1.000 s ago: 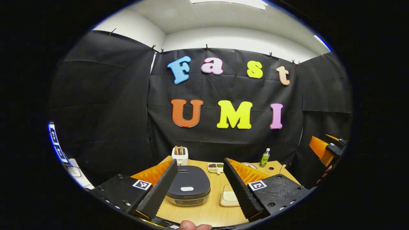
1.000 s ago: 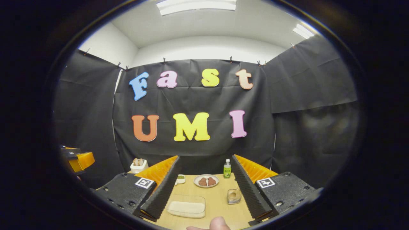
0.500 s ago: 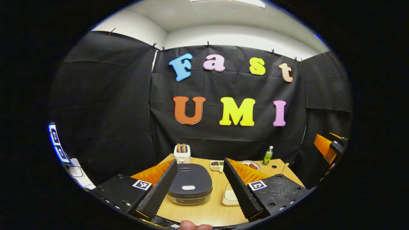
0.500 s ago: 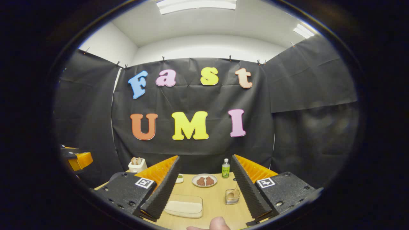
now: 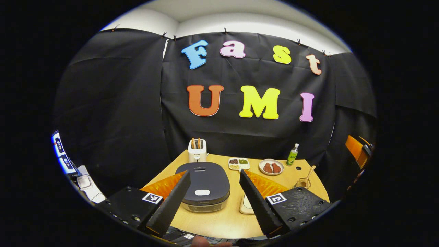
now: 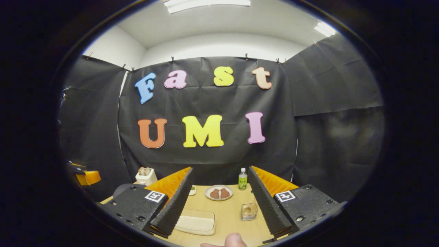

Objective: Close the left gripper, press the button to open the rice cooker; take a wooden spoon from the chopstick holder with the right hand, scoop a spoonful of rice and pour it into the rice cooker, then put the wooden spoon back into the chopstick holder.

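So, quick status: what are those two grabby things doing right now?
Left tongs open, above the closed rice cooker. Right tongs open, empty. Wooden spoon in its holder. Nothing blocking.

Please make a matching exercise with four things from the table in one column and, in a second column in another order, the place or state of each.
Things:
1. dark grey rice cooker
2. white toaster
3. green plastic bottle
4. wooden spoon

Places or states:
A. stands at the far right of the table, near the black cloth
B. lid shut, in front of the left gripper
C. leans in the clear chopstick holder
D. holds two slices, behind the cooker

Pairs: 1-B, 2-D, 3-A, 4-C
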Demonstrator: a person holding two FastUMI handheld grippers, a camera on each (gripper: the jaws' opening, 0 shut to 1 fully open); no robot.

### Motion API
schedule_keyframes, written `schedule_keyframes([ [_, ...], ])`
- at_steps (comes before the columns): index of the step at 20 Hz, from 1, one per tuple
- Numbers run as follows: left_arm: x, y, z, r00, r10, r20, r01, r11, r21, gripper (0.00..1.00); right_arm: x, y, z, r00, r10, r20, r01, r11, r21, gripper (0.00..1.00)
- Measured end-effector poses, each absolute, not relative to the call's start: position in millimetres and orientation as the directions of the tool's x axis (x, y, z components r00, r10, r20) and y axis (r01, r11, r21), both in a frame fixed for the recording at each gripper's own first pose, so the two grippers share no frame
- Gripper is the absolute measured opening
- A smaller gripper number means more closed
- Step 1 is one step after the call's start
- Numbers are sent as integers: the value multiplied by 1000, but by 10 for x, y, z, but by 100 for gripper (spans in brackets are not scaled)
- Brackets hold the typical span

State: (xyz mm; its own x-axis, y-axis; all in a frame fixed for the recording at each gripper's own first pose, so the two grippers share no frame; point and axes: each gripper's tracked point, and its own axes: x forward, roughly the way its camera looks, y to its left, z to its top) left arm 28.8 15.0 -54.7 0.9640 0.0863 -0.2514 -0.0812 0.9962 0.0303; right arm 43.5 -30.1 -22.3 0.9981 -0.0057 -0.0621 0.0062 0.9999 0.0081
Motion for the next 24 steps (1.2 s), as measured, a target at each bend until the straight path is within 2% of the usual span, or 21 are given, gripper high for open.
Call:
schedule_keyframes([
  [7, 539, 168, -906, 912, 50, -406, -80, 995, -57, 95, 738, -426, -348, 993, 29, -111, -26, 999, 29, 100],
  [9, 599, 203, -1022, 892, 47, -449, -89, 993, -74, 90, 798, -495, -393, 992, 23, -123, -19, 999, 36, 100],
  [10, 641, 254, -1090, 883, 51, -467, -95, 993, -70, 75, 832, -543, -434, 991, 16, -132, -11, 999, 39, 100],
  [11, 643, 303, -1143, 871, 54, -488, -101, 992, -71, 67, 861, -585, -480, 990, 11, -143, -5, 999, 43, 100],
  [12, 668, 354, -1239, 853, 59, -519, -113, 991, -73, 52, 870, -607, -531, 988, 8, -157, 0, 999, 49, 100],
  [13, 699, 393, -1324, 835, 63, -547, -124, 989, -76, 45, 883, -626, -575, 985, 7, -172, 2, 998, 56, 100],
  [14, 734, 427, -1363, 826, 62, -561, -131, 988, -82, 32, 896, -648, -604, 983, 6, -182, 5, 998, 62, 100],
  [15, 765, 453, -1400, 818, 64, -571, -139, 986, -89, 27, 909, -677, -620, 982, 2, -189, 10, 998, 65, 100],
  [16, 815, 461, -1468, 808, 54, -586, -140, 985, -102, 13, 916, -716, -637, 981, -4, -192, 17, 998, 66, 100],
  [17, 813, 444, -1509, 798, 40, -601, -138, 983, -117, 9, 929, -747, -639, 981, -11, -194, 24, 998, 65, 100],
  [18, 845, 435, -1538, 792, 28, -609, -136, 982, -132, 27, 932, -782, -650, 981, -17, -195, 30, 998, 62, 100],
  [19, 886, 430, -1572, 788, 19, -616, -134, 981, -141, 10, 944, -804, -647, 981, -23, -195, 35, 998, 61, 100],
  [23, 1096, 501, -1826, 755, 15, -655, -148, 978, -148, 10, 979, -855, -687, 978, -36, -206, 48, 997, 57, 100],
  [24, 1080, 473, -1815, 749, -4, -662, -155, 971, -181, 0, 986, -864, -697, 977, -38, -209, 51, 997, 57, 100],
])
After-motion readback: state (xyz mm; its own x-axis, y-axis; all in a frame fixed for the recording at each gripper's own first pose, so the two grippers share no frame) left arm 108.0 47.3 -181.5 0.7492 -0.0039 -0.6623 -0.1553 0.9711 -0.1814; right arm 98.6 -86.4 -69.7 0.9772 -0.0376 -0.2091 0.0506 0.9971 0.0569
